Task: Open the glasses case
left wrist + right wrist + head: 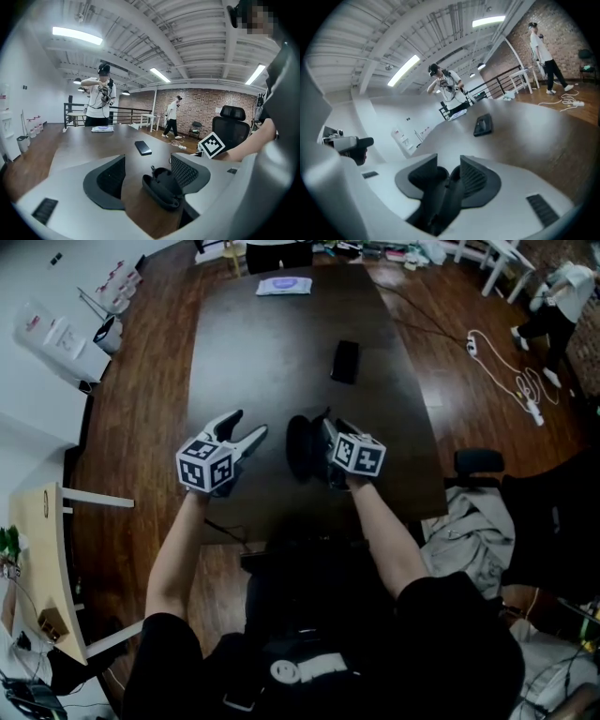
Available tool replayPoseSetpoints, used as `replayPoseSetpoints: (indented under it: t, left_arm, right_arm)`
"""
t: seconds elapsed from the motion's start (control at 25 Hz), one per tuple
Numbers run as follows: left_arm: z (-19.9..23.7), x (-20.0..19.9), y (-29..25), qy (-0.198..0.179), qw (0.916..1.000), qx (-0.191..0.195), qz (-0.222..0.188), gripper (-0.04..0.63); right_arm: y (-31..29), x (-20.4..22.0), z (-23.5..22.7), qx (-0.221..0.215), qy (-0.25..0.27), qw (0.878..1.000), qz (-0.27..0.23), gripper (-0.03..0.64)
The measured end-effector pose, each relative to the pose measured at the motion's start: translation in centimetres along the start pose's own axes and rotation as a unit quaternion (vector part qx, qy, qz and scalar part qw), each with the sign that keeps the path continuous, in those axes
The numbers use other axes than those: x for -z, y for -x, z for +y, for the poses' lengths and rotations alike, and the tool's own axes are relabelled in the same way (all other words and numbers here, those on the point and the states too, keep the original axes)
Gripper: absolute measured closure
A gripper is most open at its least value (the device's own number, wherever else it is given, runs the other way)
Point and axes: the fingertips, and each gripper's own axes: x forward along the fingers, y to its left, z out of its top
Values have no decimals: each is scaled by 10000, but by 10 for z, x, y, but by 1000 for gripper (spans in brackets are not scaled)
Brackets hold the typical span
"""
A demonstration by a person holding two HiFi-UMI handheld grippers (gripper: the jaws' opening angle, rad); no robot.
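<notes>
**Inspector:** State the location and condition of the glasses case.

**Assessor:** The glasses case [300,448], a black hard shell, sits on the dark worktop [272,343] near its front edge, at 6 o'clock from the worktop's centre. The right gripper [326,437] holds it, with its fingers [473,180] closed narrowly on the shell.

**Inspector:** Contents?

**Assessor:** In the left gripper view the lid stands apart from the base. The interior is dark, and I cannot tell what it holds.

**Inspector:** And the left gripper?

**Assessor:** The left gripper [247,425] is at 9 o'clock from the case. Its fingers [110,180] are spread wide and grip nothing, and the head view shows a gap between them and the shell.

**Inspector:** How do the views differ?

**Assessor:** Only the left gripper view shows the parted shell. The right gripper view shows just a dark mass in the clamp. Both show a black phone [345,361] lying flat at 1 o'clock from the case. A pale pack [284,285] lies at 12 o'clock, at the far edge, with a person [101,96] standing behind it.

**Inspector:** Any markings?

**Assessor:** Each marker cube [356,454] carries black-and-white squares. The print on the pack is too small to read.
</notes>
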Motion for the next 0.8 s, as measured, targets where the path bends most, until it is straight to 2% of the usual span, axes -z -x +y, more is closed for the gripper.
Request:
replayPoseSetpoints:
  t: [0.12,0.24,0.32,0.4,0.44,0.52,0.68,0.8]
  left_arm:
    - [-9,-9,3,-5,9997,-84,-232,291]
    - [-24,-28,10,-400,9968,-406,-554,305]
    - [-35,-43,15,-723,9918,-701,-785,392]
    - [-46,-59,19,-947,9852,-956,-1061,514]
    - [-51,-64,21,-987,9827,-1044,-1167,550]
    - [-56,-70,23,-885,9806,-1200,-1271,595]
    - [-63,-73,25,-324,9816,-1344,-1318,600]
    - [-74,-75,30,-344,9823,-1249,-1353,600]
  right_arm:
    - [25,-30,16,-17,365,9982,-486,436]
    - [51,-64,46,-342,739,9914,-1028,436]
    - [70,-86,67,-547,928,9847,-1368,454]
    - [89,-106,83,-532,1162,9781,-1645,577]
    - [96,-113,89,-482,1287,9754,-1723,603]
    - [105,-119,100,-367,1528,9728,-1703,614]
    - [111,-106,110,-61,1953,9714,-1347,615]
    - [121,-98,121,-100,2040,9703,-1295,614]
